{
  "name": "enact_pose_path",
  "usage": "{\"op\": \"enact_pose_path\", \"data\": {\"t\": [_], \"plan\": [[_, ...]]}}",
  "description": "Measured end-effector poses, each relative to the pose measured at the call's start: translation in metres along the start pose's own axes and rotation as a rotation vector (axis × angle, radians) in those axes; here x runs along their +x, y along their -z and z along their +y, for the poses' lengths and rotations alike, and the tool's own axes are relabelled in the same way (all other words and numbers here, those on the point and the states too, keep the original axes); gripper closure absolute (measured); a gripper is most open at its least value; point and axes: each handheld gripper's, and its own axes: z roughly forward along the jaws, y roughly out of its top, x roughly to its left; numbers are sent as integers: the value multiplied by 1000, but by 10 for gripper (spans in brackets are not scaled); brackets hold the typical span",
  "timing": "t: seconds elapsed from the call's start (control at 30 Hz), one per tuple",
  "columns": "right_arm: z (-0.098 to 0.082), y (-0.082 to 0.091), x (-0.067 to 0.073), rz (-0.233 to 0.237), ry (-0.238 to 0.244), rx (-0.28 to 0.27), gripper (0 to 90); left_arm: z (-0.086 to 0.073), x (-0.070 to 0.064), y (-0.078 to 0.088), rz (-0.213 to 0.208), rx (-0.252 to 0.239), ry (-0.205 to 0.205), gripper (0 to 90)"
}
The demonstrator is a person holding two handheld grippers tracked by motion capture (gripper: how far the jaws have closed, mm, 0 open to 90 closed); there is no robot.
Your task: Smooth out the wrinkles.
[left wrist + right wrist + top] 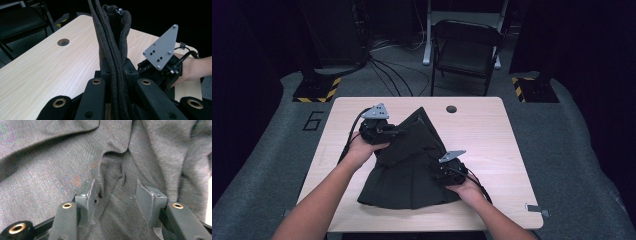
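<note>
A dark grey garment (412, 165) lies rumpled on the wooden table (482, 135), its far corner raised toward the left. My left gripper (394, 132) is at the garment's upper left edge. In the left gripper view the left gripper (119, 67) is shut on a thick bunch of the cloth (110, 37), which rises upright from the jaws. My right gripper (439, 172) rests on the garment's right side. In the right gripper view the right gripper (120, 192) stands open, with a loose ridge of cloth (112, 172) between the pads (86, 195). The right gripper (160, 72) lies just behind the held cloth.
A round cable hole (451, 108) sits near the table's far edge. Behind the table stand a black folding chair (467, 47) and floor cables (387, 70). Bare tabletop lies right of the garment and along the far edge.
</note>
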Motion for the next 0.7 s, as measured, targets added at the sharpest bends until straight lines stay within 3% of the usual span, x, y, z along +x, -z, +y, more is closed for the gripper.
{"op": "enact_pose_path", "data": {"t": [0.27, 0.3, 0.33, 0.43, 0.6, 0.7], "plan": [[-1, 4, 0, -23, 34, 0, 491, -4, -5, 2, -20, -10, -4, 825], [-1, 6, 2, -27, 18, -4, 491, -5, -6, 2, -18, -15, -3, 825], [-2, 7, 1, -27, 37, -11, 491, -6, -7, 2, -19, -17, -3, 825], [-5, 9, 0, -42, 37, -8, 491, -8, -9, 4, -28, -17, -5, 825], [-12, 10, -4, -47, -5, 4, 497, -12, -13, 7, -49, -18, -14, 825], [-13, 8, -5, -41, 10, 7, 498, -16, -15, 9, -63, -21, -14, 825]]}}
